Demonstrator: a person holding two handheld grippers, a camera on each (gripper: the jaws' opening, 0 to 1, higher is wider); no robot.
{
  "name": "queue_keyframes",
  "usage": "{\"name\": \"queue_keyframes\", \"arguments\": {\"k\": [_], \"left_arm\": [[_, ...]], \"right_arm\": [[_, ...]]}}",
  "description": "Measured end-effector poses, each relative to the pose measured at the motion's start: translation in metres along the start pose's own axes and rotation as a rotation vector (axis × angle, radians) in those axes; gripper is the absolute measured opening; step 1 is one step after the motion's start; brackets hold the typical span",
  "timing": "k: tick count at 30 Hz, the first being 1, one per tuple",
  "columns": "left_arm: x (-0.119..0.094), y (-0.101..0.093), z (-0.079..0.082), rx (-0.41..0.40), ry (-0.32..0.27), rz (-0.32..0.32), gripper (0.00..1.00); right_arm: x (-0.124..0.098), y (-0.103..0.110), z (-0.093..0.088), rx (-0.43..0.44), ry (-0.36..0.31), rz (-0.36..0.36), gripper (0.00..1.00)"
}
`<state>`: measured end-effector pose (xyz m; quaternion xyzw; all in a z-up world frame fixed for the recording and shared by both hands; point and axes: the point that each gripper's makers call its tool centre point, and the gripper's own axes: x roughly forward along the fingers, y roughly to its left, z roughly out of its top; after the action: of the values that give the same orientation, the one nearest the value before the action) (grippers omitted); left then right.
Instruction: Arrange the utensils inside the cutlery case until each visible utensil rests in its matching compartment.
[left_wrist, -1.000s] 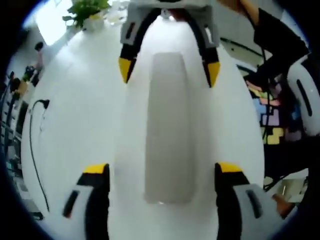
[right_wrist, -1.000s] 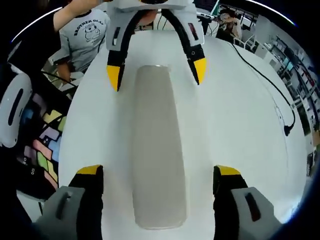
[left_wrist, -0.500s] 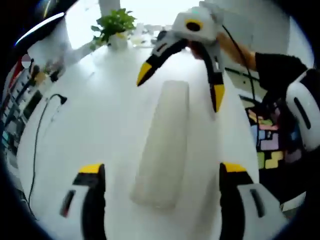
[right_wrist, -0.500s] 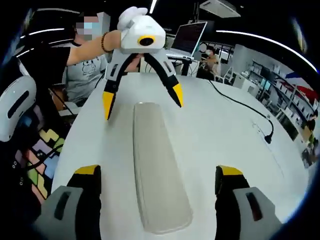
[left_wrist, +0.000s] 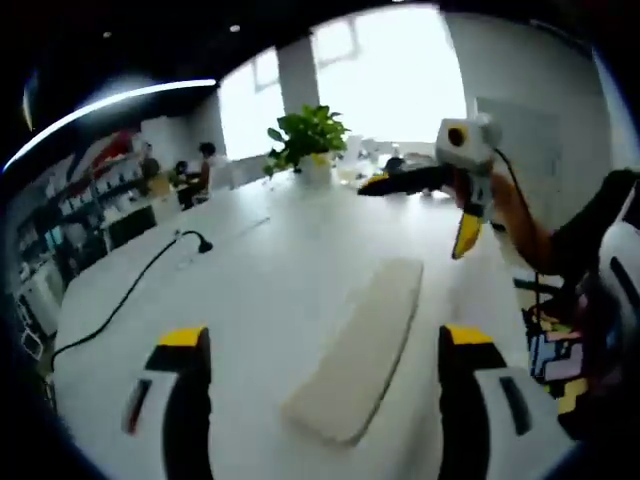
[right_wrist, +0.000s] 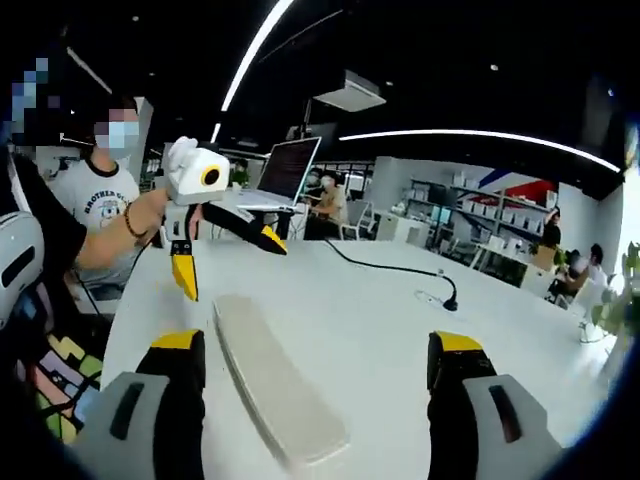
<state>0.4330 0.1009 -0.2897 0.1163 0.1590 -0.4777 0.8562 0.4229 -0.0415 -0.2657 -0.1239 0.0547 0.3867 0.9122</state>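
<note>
The long, flat, pale grey cutlery case with rounded ends (left_wrist: 360, 345) lies closed on the wide white desk (left_wrist: 250, 290). In the left gripper view it sits between the two black jaws with yellow tips of the left hand-held gripper (left_wrist: 325, 345), which stand wide apart and touch nothing, so this hand-held gripper is released. The case runs away from the camera at a slant, its near end close to the jaws and its far end toward the right hand-held gripper (left_wrist: 425, 212). That one hangs above the desk past the far end of the case; its two yellow-tipped jaws are spread, one pointing sideways and one pointing down, and they hold nothing.

In the right gripper view the same case (right_wrist: 270, 385) lies on the desk between the jaws of the right hand-held gripper (right_wrist: 318, 350), nearer to the left jaw, and these jaws are also wide apart. The left hand-held gripper (right_wrist: 225, 262) is seen beyond the far end of the case, raised over the desk, held by a person's hand in a white glove (right_wrist: 180, 155).

A green plant in a white pot (left_wrist: 308, 140) stands at the far edge of the desk. A black cable (left_wrist: 125, 300) lies across the desk surface. An open laptop (right_wrist: 285, 175) stands on the desk behind the left hand-held gripper.
</note>
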Motion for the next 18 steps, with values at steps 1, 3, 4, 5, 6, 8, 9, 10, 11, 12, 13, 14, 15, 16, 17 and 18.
{"name": "queue_keyframes", "arguments": {"k": [1,3,4,5,6,8,9,10,11,12,13,14,15,16,17,18], "left_arm": [[-0.001,-0.003,-0.001,0.003,-0.004,-0.002,1.0],[-0.005,-0.002,-0.001,-0.024,-0.021,0.036,1.0],[-0.007,0.0,-0.002,-0.025,-0.024,0.059,1.0],[-0.007,0.002,-0.001,-0.008,-0.034,0.082,1.0],[-0.008,0.004,-0.001,-0.003,-0.041,0.107,1.0],[-0.011,0.006,0.0,-0.04,-0.07,0.157,1.0],[-0.015,0.007,0.002,-0.064,-0.092,0.17,1.0],[-0.019,0.013,0.003,-0.062,-0.107,0.175,1.0],[-0.024,0.019,0.006,-0.068,-0.131,0.208,1.0],[-0.032,0.031,0.007,-0.068,-0.142,0.238,1.0],[-0.039,0.04,0.007,-0.057,-0.148,0.278,1.0],[-0.042,0.044,0.007,-0.058,-0.156,0.303,1.0],[-0.048,0.05,0.009,-0.063,-0.174,0.337,1.0],[-0.053,0.053,0.01,-0.069,-0.189,0.358,1.0],[-0.059,0.052,0.013,-0.083,-0.226,0.39,1.0],[-0.065,0.053,0.015,-0.093,-0.252,0.405,1.0]], "right_arm": [[-0.004,-0.009,-0.002,0.008,0.017,-0.055,0.91],[-0.015,-0.023,0.0,-0.006,0.017,-0.163,0.88],[-0.018,-0.028,0.006,0.004,-0.018,-0.196,0.89],[-0.025,-0.031,0.012,0.024,-0.054,-0.228,0.89],[-0.027,-0.032,0.013,0.029,-0.058,-0.235,0.89],[-0.037,-0.038,0.014,0.058,-0.07,-0.27,0.9],[-0.044,-0.045,0.016,0.06,-0.076,-0.295,0.91],[-0.048,-0.048,0.015,0.062,-0.075,-0.32,0.91],[-0.054,-0.053,0.015,0.06,-0.073,-0.347,0.91],[-0.056,-0.052,0.016,0.06,-0.077,-0.338,0.93],[-0.06,-0.051,0.022,0.105,-0.137,-0.31,0.93],[-0.063,-0.05,0.025,0.151,-0.168,-0.293,0.92],[-0.068,-0.05,0.027,0.177,-0.188,-0.278,0.92],[-0.073,-0.052,0.026,0.173,-0.186,-0.283,0.92],[-0.078,-0.054,0.027,0.166,-0.183,-0.297,0.92],[-0.082,-0.057,0.028,0.147,-0.177,-0.321,0.93]]}}
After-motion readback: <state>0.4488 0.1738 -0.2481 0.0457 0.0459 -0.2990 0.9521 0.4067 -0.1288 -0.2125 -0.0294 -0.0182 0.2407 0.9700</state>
